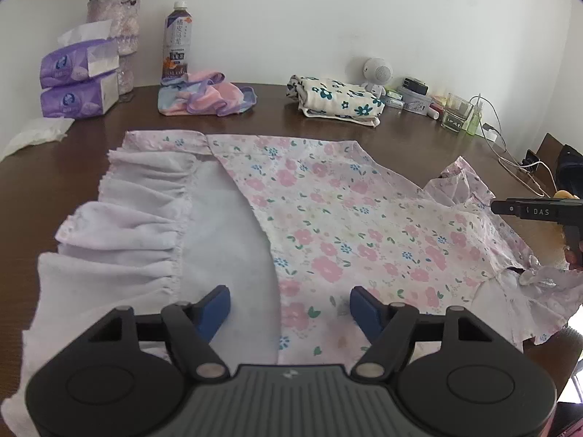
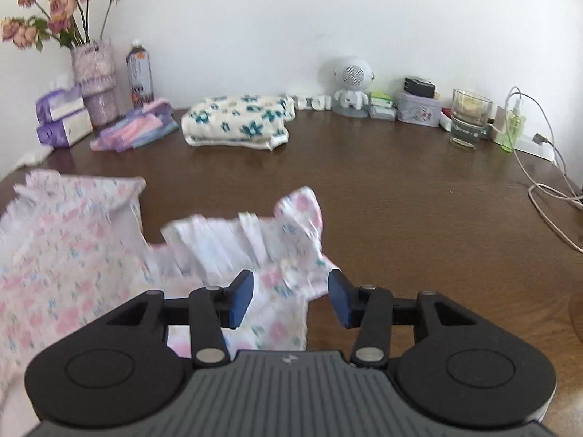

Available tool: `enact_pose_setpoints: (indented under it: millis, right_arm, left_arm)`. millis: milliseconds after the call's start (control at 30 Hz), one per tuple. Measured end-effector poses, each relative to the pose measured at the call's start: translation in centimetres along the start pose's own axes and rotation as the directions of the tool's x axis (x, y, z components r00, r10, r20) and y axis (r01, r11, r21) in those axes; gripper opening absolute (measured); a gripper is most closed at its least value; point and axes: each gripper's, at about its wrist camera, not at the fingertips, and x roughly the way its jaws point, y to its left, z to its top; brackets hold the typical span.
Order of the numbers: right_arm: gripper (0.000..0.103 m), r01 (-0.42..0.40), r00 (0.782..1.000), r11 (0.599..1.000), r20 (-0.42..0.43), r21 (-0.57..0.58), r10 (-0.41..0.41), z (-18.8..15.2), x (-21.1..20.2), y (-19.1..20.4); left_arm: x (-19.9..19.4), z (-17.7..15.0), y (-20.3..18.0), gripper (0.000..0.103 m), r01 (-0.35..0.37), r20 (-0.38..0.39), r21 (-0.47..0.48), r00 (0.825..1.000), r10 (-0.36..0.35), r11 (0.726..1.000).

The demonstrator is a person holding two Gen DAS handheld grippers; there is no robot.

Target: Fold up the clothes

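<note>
The left gripper (image 1: 289, 307) hangs with its jaws parted and released, nothing pinched between the blue pads (image 1: 215, 309); beneath the gap lies the near edge of the floral dress (image 1: 328, 225), where the printed layer meets the plain white lining (image 1: 226, 240). The right gripper (image 2: 290, 300) likewise has its jaws released, with the pads apart over the ruffled sleeve (image 2: 255, 240) at the shoulder end, cloth showing below and between them but not clamped. That view is blurred, so whether a pad brushes the fabric cannot be told.

The dress lies spread on the brown surface (image 2: 400, 200), gathered hem ruffle (image 1: 138, 211) toward the left, sleeves toward the right, one side of the skirt already turned over so the lining shows. At the back of the surface sit 2 other garments: a folded cream one with teal flowers (image 2: 237, 120) and a pink-and-purple bundle (image 2: 135, 127).

The step in hand looks like an early lengthwise fold, with both jaws positioned to regrip. The next move likely calls for each to clench on an edge, the sleeve and the near skirt edge, then carry both across together so the ruffles do not bunch.
</note>
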Motion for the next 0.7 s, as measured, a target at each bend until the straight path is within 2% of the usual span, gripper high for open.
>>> enact_pose_setpoints:
  millis: [33, 67, 100, 167, 200, 233, 333, 400, 433, 467, 500, 533, 700]
  right_arm:
    - [0.046, 0.007, 1.000, 1.000, -0.008, 0.005, -0.007, -0.2, 0.1, -0.3]
    - [0.046, -0.004, 1.000, 1.000, -0.009, 0.020, 0.004, -0.3, 0.3, -0.6]
    - [0.046, -0.026, 1.000, 0.999, -0.005, 0.037, 0.026, -0.1, 0.5, -1.0]
    - [0.048, -0.075, 0.997, 0.996, 0.003, 0.051, 0.075, 0.6, 1.0, -1.3]
    - [0.055, -0.103, 0.995, 0.994, 0.007, 0.041, 0.102, 1.1, 1.3, -1.2]
    - [0.058, -0.118, 0.993, 0.993, 0.014, 0.025, 0.117, 1.5, 1.6, -0.9]
    - [0.058, -0.191, 0.980, 0.978, 0.039, -0.082, 0.195, 2.7, 2.1, 1.4]
    - [0.058, -0.226, 0.974, 0.962, -0.011, -0.154, 0.227, 3.2, 3.0, 3.4]
    - [0.057, -0.223, 0.975, 0.957, -0.054, -0.184, 0.217, 3.3, 3.8, 4.3]
    - [0.043, -0.221, 0.975, 0.955, -0.080, -0.198, 0.209, 3.3, 4.5, 4.9]
    - [0.014, -0.221, 0.974, 0.953, -0.097, -0.205, 0.205, 3.2, 5.2, 5.3]
    - [0.000, -0.214, 0.975, 0.959, -0.099, -0.188, 0.198, 3.5, 5.6, 5.4]
    - [0.001, -0.139, 0.990, 0.989, -0.024, -0.050, 0.137, 5.3, 6.6, 4.0]
  left_arm:
    - [0.0, -0.1, -0.3, 0.038, 0.001, 0.003, 0.013, 1.000, -0.001, 1.000]
    - [0.1, -0.2, -0.4, 0.018, 0.003, 0.002, 0.020, 1.000, -0.003, 1.000]
    - [0.1, -0.3, -0.5, 0.014, 0.005, 0.001, 0.026, 1.000, -0.005, 1.000]
    - [0.0, -0.5, -0.7, 0.009, -0.010, 0.005, 0.038, 1.000, 0.010, 0.999]
    - [-0.1, -0.7, -0.9, 0.009, -0.019, 0.010, 0.046, 1.000, 0.018, 0.999]
    - [-0.1, -0.8, -1.1, 0.008, -0.027, 0.016, 0.055, 1.000, 0.027, 0.998]
    - [-0.2, -1.0, -1.4, 0.008, -0.047, 0.023, 0.063, 0.999, 0.046, 0.997]
    - [-0.2, -0.9, -1.5, 0.008, -0.049, 0.020, 0.069, 0.999, 0.048, 0.996]
    - [-0.2, -0.8, -1.5, 0.005, -0.045, 0.017, 0.077, 0.999, 0.044, 0.996]
    - [-0.2, -0.8, -1.5, 0.001, -0.038, 0.013, 0.082, 0.999, 0.037, 0.996]
    - [-0.4, -0.9, -1.6, 0.001, -0.029, 0.011, 0.094, 1.000, 0.028, 0.995]
    - [-0.6, -1.0, -1.8, 0.001, -0.019, 0.010, 0.107, 1.000, 0.018, 0.994]
    - [-1.6, -1.2, -2.3, 0.000, 0.023, 0.014, 0.135, 1.000, -0.025, 0.991]
